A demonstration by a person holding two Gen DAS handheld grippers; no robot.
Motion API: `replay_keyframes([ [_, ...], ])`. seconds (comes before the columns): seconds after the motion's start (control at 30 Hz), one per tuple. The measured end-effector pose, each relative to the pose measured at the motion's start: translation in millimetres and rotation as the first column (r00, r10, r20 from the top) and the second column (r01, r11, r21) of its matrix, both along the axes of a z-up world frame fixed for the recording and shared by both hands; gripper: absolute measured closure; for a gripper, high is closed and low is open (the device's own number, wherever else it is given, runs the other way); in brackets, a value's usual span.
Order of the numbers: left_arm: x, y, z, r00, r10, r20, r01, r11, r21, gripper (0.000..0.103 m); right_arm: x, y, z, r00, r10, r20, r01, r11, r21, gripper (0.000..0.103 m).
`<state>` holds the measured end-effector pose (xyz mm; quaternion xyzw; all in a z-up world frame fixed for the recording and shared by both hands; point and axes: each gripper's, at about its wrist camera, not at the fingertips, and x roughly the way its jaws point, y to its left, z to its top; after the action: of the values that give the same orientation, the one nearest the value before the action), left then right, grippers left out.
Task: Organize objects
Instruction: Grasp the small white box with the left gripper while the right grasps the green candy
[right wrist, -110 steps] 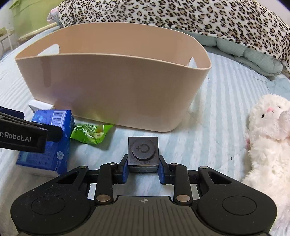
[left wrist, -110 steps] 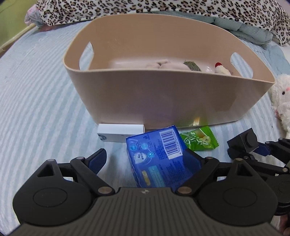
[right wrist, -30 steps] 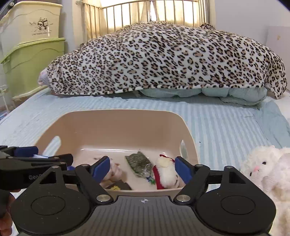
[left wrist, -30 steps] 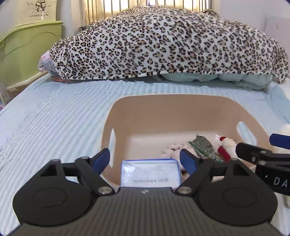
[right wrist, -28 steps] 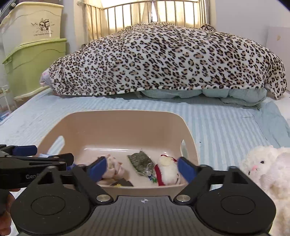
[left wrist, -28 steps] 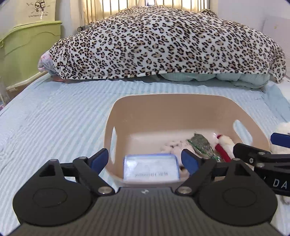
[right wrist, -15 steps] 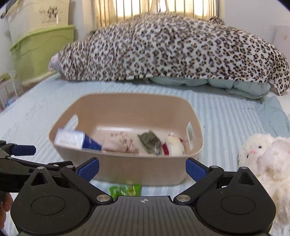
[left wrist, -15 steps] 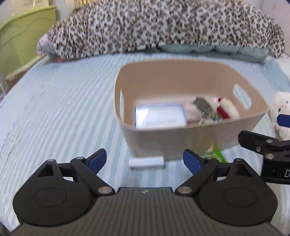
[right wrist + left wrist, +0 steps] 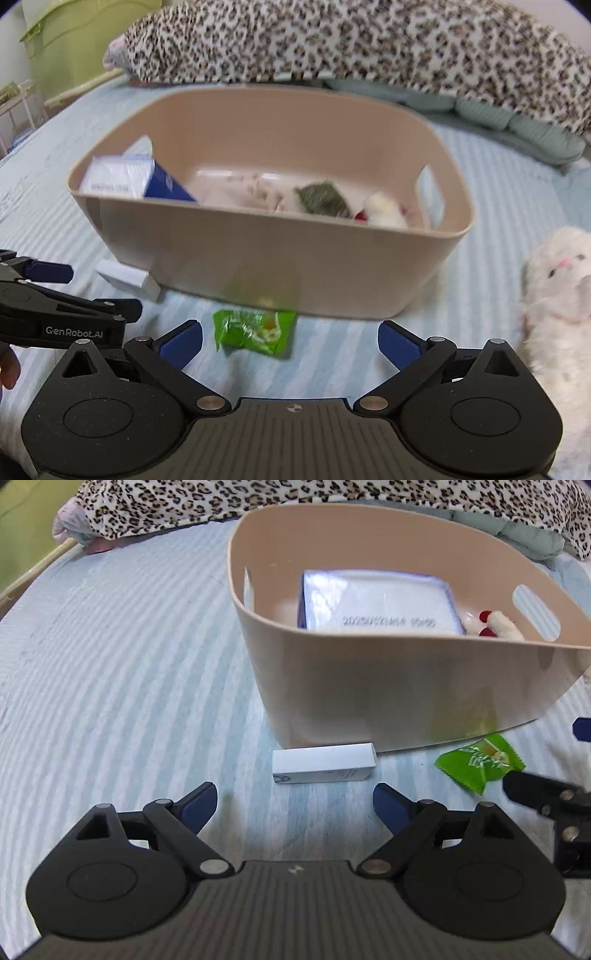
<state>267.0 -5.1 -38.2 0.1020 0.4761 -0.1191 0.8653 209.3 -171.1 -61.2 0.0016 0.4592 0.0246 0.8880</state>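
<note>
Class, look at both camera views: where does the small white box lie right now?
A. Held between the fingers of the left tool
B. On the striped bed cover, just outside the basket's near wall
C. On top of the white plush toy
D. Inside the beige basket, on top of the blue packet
B: the white box lies on the bed cover outside the basket, ahead of the open, empty left tool.

— What is seen ahead of the right gripper (image 9: 290,338)?
— Its jaws are spread wide; a green snack packet (image 9: 255,330) lies between them, the beige bin (image 9: 258,262) at twelve o'clock.
</note>
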Motion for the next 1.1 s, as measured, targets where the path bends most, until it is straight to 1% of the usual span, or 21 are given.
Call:
replay_keyframes([
  [0.2,8.9,3.4,-11.3,1.000,0.001,-0.002,-0.001,0.999,-0.042,0.011,11.0,5.9,-24.1,0.999,0.011,-0.045,-0.012,1.000,-0.014,0.000],
  [0.3,10.1,3.9,-14.6,1.000,-0.006,0.025,0.008,0.998,-0.060,0.011,16.4,5.5,-35.4,0.998,0.007,-0.066,-0.008,1.000,-0.012,0.001],
  [0.37,11.0,4.6,-15.1,0.999,-0.008,0.050,0.011,0.997,-0.076,0.011,19.2,7.4,-38.8,0.998,0.008,-0.060,-0.008,1.000,-0.014,0.002],
  [0.43,13.5,0.8,-17.4,0.998,-0.011,0.054,0.015,0.997,-0.081,0.011,20.0,10.9,-39.4,0.999,0.014,-0.041,-0.014,1.000,-0.021,0.005],
  [0.53,11.4,-2.7,-19.5,0.997,-0.030,0.077,0.035,0.997,-0.063,0.012,19.2,16.2,-40.3,0.999,0.031,-0.027,-0.032,0.999,-0.022,0.015],
  [0.57,10.3,-3.0,-18.9,0.996,-0.035,0.081,0.040,0.997,-0.063,0.013,18.2,17.8,-40.3,0.999,0.042,-0.022,-0.042,0.999,-0.018,0.021],
  [0.6,10.0,-3.0,-17.8,0.996,-0.041,0.082,0.047,0.997,-0.067,0.019,16.8,19.8,-39.8,0.998,0.054,-0.015,-0.054,0.998,-0.016,0.031],
  [0.63,8.0,-3.2,-17.0,0.995,-0.051,0.085,0.057,0.996,-0.068,0.024,15.5,21.4,-39.1,0.998,0.060,-0.011,-0.060,0.998,-0.013,0.035],
  [0.67,7.0,-2.7,-15.6,0.994,-0.060,0.089,0.066,0.996,-0.067,0.028,13.9,22.6,-38.4,0.998,0.063,-0.005,-0.064,0.998,-0.009,0.044],
  [0.7,4.0,-3.9,-17.0,0.993,-0.072,0.092,0.078,0.995,-0.067,0.036,12.5,23.7,-38.0,0.999,0.046,0.007,-0.046,0.999,-0.008,0.049],
  [0.73,2.6,-8.5,-17.7,0.992,-0.084,0.095,0.090,0.994,-0.063,0.042,11.0,25.0,-37.8,0.999,0.051,0.010,-0.051,0.999,-0.010,0.051],
  [0.83,-4.8,-13.2,-21.6,0.989,-0.103,0.103,0.109,0.992,-0.056,0.042,4.6,31.4,-36.6,0.997,0.077,0.020,-0.077,0.996,-0.036,0.057],
  [0.9,-6.8,-14.7,-23.9,0.990,-0.104,0.095,0.110,0.992,-0.061,0.042,0.7,34.9,-34.2,0.996,0.088,0.022,-0.087,0.995,-0.042,0.064],
  [0.93,-8.9,-17.0,-24.4,0.990,-0.105,0.094,0.111,0.992,-0.063,0.042,-1.5,36.0,-32.5,0.996,0.090,0.024,-0.089,0.995,-0.043,0.065],
  [0.97,-2.9,-14.9,-24.4,0.990,-0.106,0.094,0.112,0.992,-0.065,0.042,-4.2,37.0,-30.5,0.995,0.094,0.026,-0.093,0.995,-0.042,0.069],
  [1.0,-5.0,-14.9,-24.0,0.990,-0.107,0.097,0.113,0.991,-0.065,0.042,-7.3,37.8,-28.2,0.995,0.097,0.028,-0.096,0.994,-0.042,0.075],
  [1.07,-7.8,-12.7,-18.6,0.989,-0.107,0.104,0.114,0.991,-0.066,0.042,-14.1,39.5,-23.7,0.995,0.096,0.035,-0.095,0.995,-0.042,0.080],
  [1.1,-10.3,-11.8,-15.3,0.989,-0.106,0.105,0.113,0.991,-0.071,0.042,-17.4,40.3,-22.1,0.995,0.096,0.034,-0.095,0.995,-0.039,0.081],
])
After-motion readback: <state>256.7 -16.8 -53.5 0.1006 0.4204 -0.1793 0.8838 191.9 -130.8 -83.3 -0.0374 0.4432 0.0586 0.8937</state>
